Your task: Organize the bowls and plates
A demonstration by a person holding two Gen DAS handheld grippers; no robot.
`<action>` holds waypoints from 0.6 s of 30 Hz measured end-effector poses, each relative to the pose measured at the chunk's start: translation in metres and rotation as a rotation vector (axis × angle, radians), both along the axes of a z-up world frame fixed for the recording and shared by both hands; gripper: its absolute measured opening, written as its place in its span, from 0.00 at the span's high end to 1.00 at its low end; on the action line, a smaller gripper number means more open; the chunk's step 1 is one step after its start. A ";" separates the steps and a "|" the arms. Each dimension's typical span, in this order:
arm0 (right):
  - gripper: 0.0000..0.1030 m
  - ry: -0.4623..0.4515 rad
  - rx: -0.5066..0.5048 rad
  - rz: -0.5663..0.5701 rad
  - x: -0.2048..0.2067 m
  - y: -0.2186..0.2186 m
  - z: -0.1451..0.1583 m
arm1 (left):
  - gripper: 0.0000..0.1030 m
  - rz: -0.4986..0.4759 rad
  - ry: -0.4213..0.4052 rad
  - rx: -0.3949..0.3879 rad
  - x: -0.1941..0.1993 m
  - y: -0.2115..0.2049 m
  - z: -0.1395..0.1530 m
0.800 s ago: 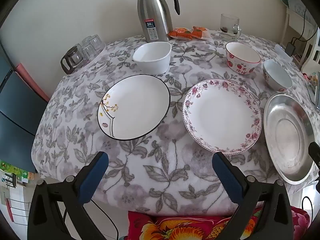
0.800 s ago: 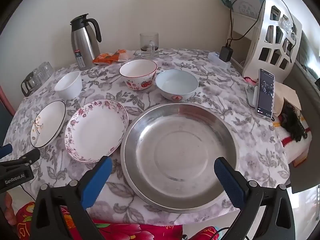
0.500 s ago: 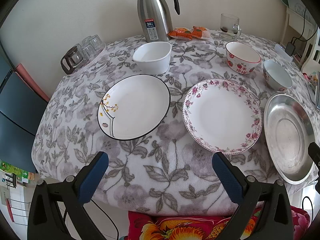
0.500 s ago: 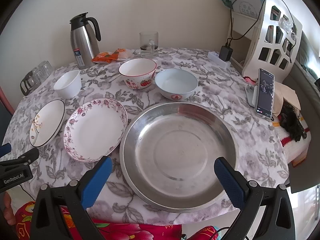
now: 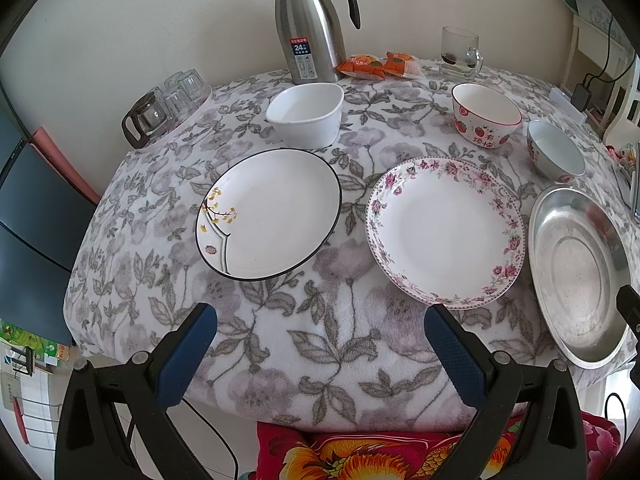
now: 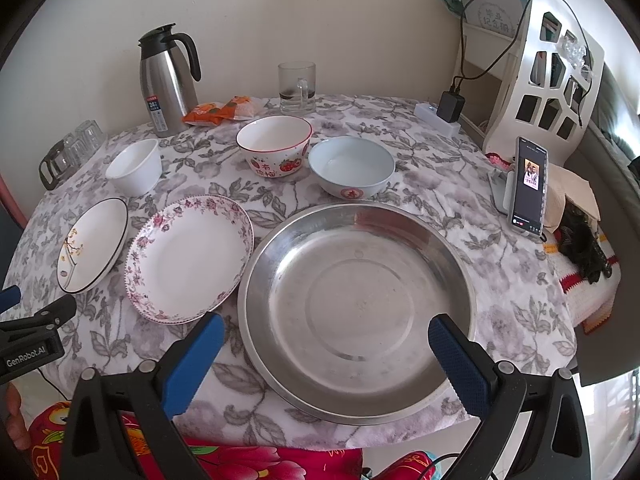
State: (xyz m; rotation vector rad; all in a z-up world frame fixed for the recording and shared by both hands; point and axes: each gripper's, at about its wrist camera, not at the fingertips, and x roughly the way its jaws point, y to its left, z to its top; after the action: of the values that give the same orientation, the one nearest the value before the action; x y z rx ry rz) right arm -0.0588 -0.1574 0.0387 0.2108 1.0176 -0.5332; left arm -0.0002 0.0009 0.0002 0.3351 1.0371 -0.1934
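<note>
A black-rimmed white plate and a pink-flowered plate lie side by side on the floral tablecloth. A large steel dish sits to their right. Behind them stand a plain white bowl, a strawberry bowl and a pale blue bowl. My left gripper hovers open over the table's near edge, in front of the two plates, nothing between its fingers. My right gripper is open above the steel dish's near rim, holding nothing.
At the back stand a steel thermos jug, orange snack packets and a glass mug. Upturned glasses sit at the left edge. A phone on a stand, a charger and a white shelf are on the right.
Both views have shifted only slightly; the grippers have stayed wide open and the dishes have not moved.
</note>
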 end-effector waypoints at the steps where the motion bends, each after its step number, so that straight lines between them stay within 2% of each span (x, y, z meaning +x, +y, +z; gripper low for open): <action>1: 0.00 -0.001 0.000 0.001 0.000 0.000 0.000 | 0.00 0.000 0.000 0.000 0.000 0.000 0.000; 18: 0.00 0.006 0.009 0.000 -0.001 -0.001 -0.001 | 0.00 0.000 0.001 0.000 0.000 0.000 0.000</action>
State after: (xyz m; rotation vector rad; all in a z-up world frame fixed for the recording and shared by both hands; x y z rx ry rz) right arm -0.0594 -0.1579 0.0379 0.2172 1.0254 -0.5298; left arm -0.0002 0.0007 0.0002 0.3352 1.0377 -0.1930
